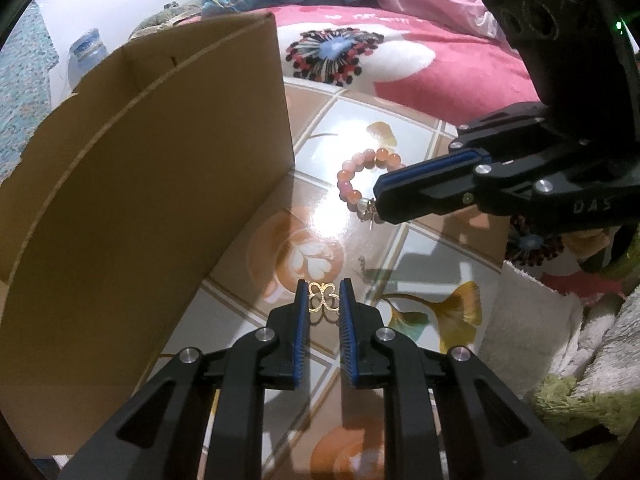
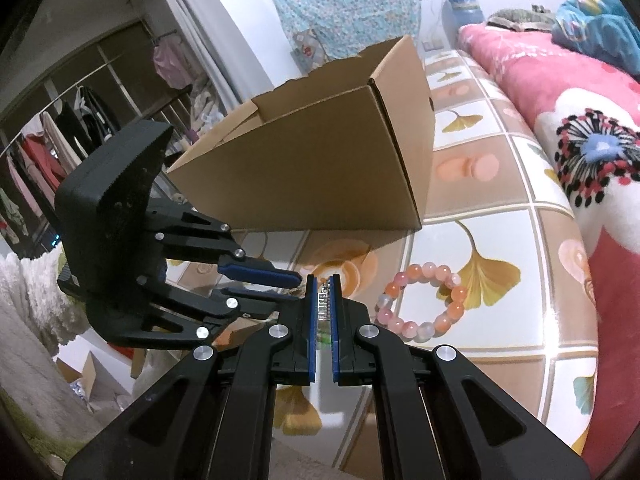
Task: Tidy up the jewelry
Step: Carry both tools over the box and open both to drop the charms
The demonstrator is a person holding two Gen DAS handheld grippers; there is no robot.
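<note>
Two grippers: both loaded.
Left gripper (image 1: 324, 300): jaws pinch gold butterfly charm (image 1: 323, 301) at the tips.
Right gripper (image 2: 323, 294): jaws clamp silver pendant (image 2: 322, 307).
Bead bracelet (image 2: 423, 300): tabletop (image 2: 500, 240), just right.
Cardboard box (image 2: 340, 152): ahead, open-topped.

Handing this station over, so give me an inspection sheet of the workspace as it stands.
Surface: glossy tile-print cover with leaf and coffee motifs.
Job's things: bead bracelet lying flat; gold butterfly piece; small silver piece; open cardboard box.
Clutter: white towel at the edge; pink floral blanket.
Grippers: left gripper, jaws closed on the butterfly piece; right gripper, jaws nearly together on the silver piece, beside the bracelet.
Cables: nothing seen.
Surroundings: clothes rail, blue jar by the wall.
</note>
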